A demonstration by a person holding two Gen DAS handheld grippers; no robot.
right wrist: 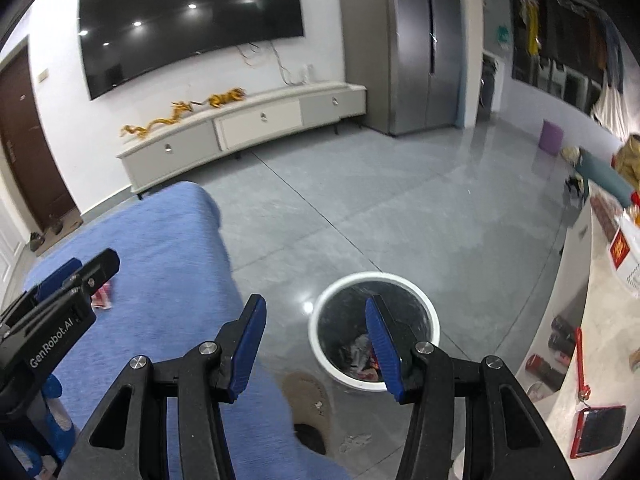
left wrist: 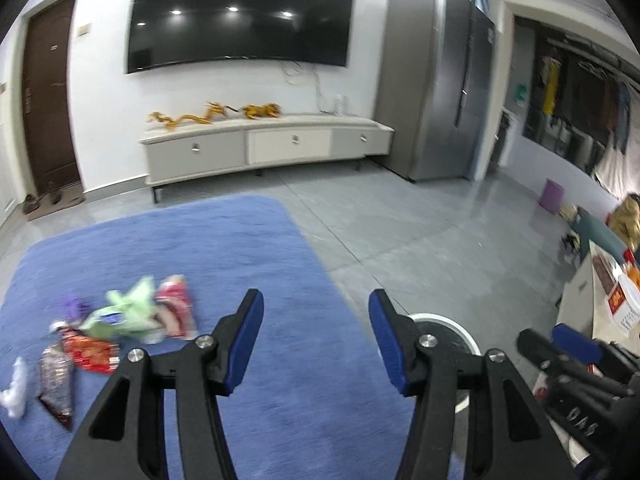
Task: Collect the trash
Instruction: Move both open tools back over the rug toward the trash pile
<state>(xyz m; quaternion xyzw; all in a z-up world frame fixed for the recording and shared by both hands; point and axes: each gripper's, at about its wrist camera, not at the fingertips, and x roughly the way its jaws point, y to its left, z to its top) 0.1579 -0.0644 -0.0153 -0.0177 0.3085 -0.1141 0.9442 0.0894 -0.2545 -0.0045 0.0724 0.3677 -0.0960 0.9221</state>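
**Both grippers empty over rug and bin**

The left gripper hangs above the blue rug, its blue-padded jaws spread wide with nothing between them. The trash lies in a loose cluster on the rug, ahead and to the left of that gripper: a green wrapper, a pink packet just beside it, a red packet, a dark foil bag, a purple scrap and a white scrap at the far left. All of it is blurred.

The right gripper is also spread wide and holds nothing. It hangs over the rug's edge and the grey tile floor. Just past its right finger stands the white-rimmed bin, on the floor beside the rug, with a few wrappers already inside. A brown slipper lies near the bin. A table at the right edge carries a red phone.
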